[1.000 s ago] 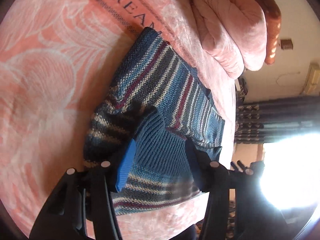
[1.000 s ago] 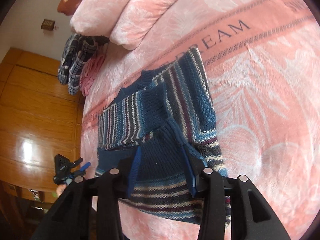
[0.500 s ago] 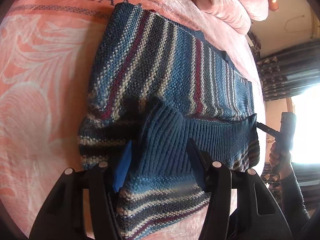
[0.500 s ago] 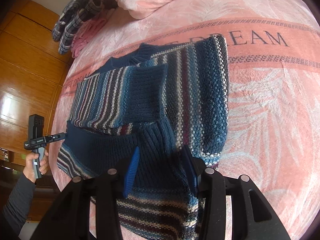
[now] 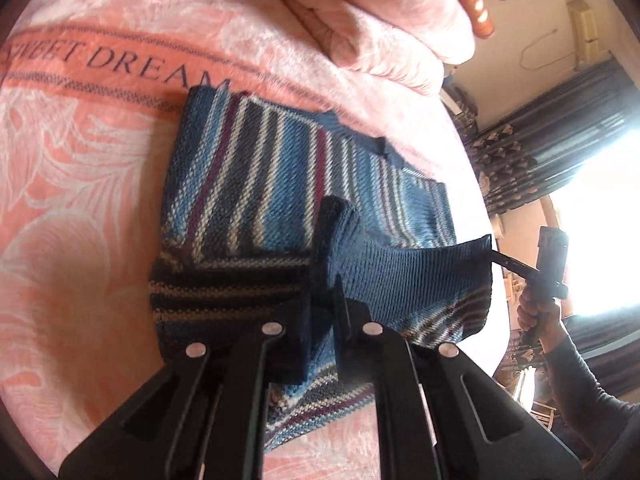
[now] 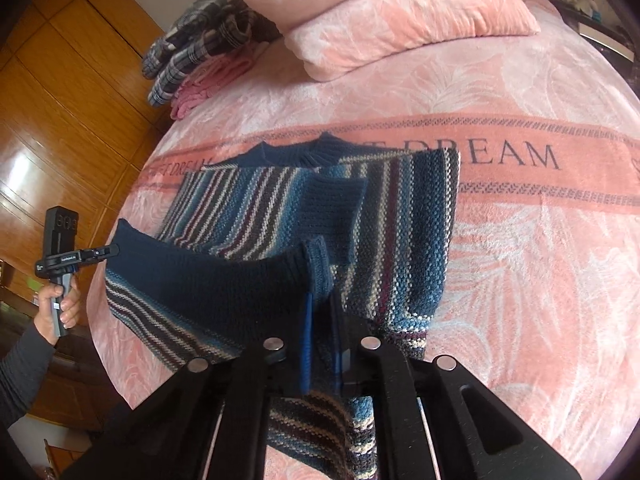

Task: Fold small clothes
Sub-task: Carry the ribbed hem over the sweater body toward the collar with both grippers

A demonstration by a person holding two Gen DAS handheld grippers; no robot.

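A blue striped knit sweater (image 5: 260, 176) lies on the pink "SWEET DREAM" blanket (image 5: 80, 168), with a sleeve (image 6: 332, 204) folded across its front. My left gripper (image 5: 329, 284) is shut on one corner of the dark ribbed hem (image 5: 400, 276). My right gripper (image 6: 321, 300) is shut on the other corner of the hem (image 6: 224, 280). The hem hangs raised and stretched between them above the sweater's body (image 6: 408, 220). Each wrist view shows the other gripper out at the side, pinching its corner: the right gripper (image 5: 498, 260) and the left gripper (image 6: 110, 249).
Folded pink bedding (image 6: 384, 20) is stacked at the head of the bed. A plaid garment (image 6: 200, 48) and a pink one (image 6: 208, 80) lie by the bed's far left edge, next to wooden panelling (image 6: 60, 100). Dark curtains (image 5: 560, 132) hang beside a bright window.
Both grippers stood open astride the hem; now both are shut on it. The hem has come up off the sweater and is stretched between them.
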